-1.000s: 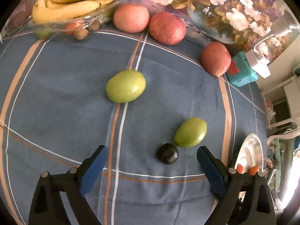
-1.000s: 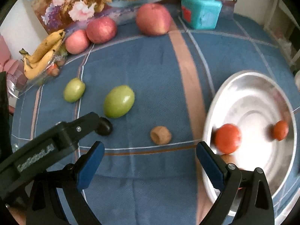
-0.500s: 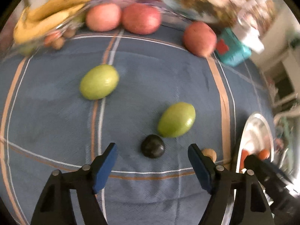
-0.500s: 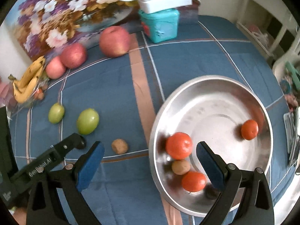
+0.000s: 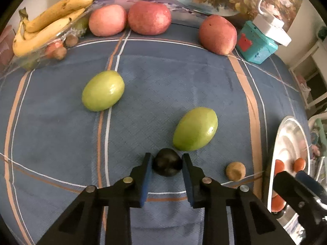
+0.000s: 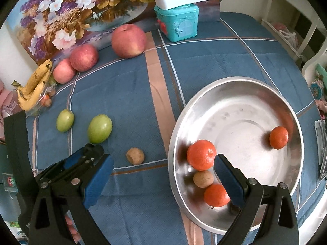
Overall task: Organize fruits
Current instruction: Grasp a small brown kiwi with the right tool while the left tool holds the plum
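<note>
Left tool pinching dark fruit, green fruit just beyond; right tool spread above bowl rim.

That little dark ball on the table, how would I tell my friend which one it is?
Find the big shiny metal bowl on the blue checked tablecloth, then look across the cloth to the two green oval fruits. Just in front of the nearer green oval fruit sits the small round dark fruit, pinched in the left claw. It alone is nearly black.
</note>
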Demonstrator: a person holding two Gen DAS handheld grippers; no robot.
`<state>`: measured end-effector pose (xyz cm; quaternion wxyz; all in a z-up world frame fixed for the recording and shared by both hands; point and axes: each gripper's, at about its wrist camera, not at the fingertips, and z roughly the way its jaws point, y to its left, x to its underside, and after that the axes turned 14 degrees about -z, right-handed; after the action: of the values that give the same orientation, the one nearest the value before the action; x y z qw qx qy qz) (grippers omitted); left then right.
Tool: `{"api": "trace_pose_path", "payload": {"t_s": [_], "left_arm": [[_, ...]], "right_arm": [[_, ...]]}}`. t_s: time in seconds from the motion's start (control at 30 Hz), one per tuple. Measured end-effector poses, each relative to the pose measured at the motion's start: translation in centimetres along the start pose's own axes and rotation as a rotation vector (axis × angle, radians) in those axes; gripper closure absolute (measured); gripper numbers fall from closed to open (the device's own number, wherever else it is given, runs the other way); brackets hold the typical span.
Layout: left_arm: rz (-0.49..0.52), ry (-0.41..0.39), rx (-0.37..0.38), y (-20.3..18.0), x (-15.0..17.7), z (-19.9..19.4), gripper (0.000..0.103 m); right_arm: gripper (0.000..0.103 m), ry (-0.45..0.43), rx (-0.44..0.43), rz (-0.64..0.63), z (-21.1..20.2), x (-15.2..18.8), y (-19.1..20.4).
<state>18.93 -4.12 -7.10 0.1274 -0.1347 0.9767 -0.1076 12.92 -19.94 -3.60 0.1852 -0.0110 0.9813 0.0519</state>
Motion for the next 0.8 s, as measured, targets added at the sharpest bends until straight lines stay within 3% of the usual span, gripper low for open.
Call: {"api": "trace_pose_path", "payload": {"t_s": [0.2, 0.4, 0.6, 0.8], "left_arm": [[-0.126, 0.015, -0.001, 2.8, -0.9, -0.6, 0.073], [-0.264, -0.038, 0.001, 6.9, -2.7, -3.0, 0.073], [-0.289, -0.09, 0.011, 8.5, -3.5, -5.7, 0.073], [-0.3, -0.075, 0.003, 9.1, -3.5, -5.8, 0.073]], "right_arm": [[0.005, 0.002, -0.002, 0.0, 0.1, 0.1, 0.1], [0.005, 0.016, -0.029, -0.044, 0.9, 0.0, 1.9], [0.005, 0.02, -0.137, -0.163, 1.9, 0.0, 5.9], [0.005, 0.072, -0.079, -0.165, 4.1, 0.2, 6.6]]}}
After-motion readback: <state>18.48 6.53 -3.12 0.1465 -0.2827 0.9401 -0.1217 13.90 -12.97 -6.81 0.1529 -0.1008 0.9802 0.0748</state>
